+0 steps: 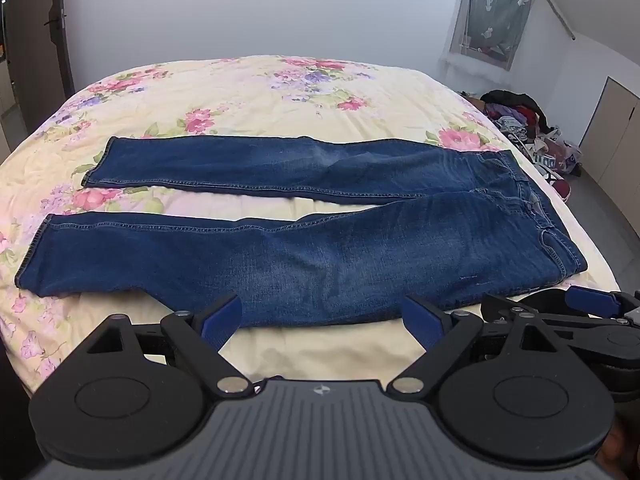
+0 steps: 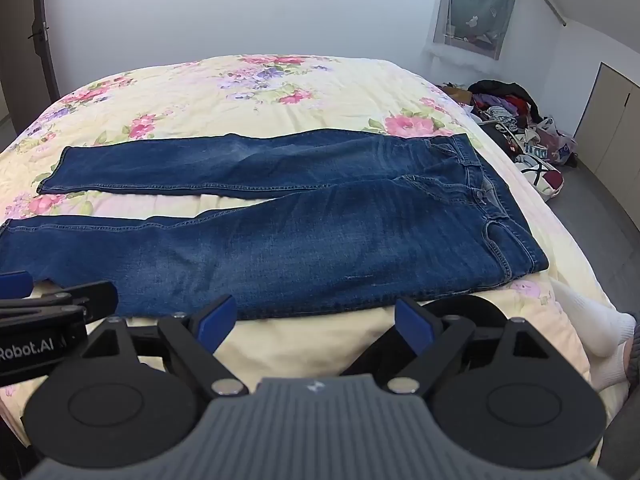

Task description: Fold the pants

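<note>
Left wrist view: jeans (image 1: 280,248) lie flat on the bed (image 1: 240,88), legs spread for folding; left gripper (image 1: 322,318) and right gripper (image 2: 316,320) hover with fingers wide, empty.

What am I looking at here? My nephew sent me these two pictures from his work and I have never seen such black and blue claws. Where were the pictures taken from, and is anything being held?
The claws are two hand-held grippers, one in each of a person's hands, and each carries a camera that looks out along its fingers. One picture comes from the left gripper, the other from the right gripper; each also catches a bit of its neighbour at the edge. Both stand open and hold nothing. In front of them a pair of blue jeans lies flat and unfolded on a bed with a floral bedspread, legs to the left, waist to the right. A pile of clothes lies on the floor beyond the bed.
</note>
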`<state>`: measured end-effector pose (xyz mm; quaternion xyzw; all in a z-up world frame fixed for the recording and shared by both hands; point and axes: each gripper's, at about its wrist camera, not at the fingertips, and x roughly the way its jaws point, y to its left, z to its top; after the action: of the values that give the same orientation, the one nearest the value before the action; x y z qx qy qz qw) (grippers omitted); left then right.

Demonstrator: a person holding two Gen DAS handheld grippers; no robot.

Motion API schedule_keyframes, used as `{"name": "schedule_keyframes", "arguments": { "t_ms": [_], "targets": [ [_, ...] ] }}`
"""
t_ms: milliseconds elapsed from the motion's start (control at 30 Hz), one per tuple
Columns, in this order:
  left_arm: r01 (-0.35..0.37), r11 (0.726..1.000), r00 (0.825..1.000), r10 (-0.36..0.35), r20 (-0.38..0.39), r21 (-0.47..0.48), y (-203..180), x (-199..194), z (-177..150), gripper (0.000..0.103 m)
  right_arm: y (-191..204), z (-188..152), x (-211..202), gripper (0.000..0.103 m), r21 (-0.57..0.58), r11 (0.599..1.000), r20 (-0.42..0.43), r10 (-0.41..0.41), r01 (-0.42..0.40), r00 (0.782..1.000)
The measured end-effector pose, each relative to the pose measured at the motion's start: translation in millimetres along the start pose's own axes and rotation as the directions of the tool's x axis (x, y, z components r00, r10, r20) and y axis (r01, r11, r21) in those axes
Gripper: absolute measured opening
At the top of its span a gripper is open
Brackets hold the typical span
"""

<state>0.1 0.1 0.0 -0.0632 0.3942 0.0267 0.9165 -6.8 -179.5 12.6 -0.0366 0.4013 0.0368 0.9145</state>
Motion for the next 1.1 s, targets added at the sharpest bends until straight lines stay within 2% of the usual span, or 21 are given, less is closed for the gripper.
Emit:
{"name": "schedule_keyframes", "arguments": {
  "t_ms": [1100],
  "targets": [
    [-0.002, 1.000, 1.000, 0.002, -0.008, 0.002, 0.3, 1.1, -2.1, 0.103, -0.4, -1.4, 0.1, 0.083, 0.007, 1.000, -0.008, -0.003, 0.003, 1.000]
  ]
}}
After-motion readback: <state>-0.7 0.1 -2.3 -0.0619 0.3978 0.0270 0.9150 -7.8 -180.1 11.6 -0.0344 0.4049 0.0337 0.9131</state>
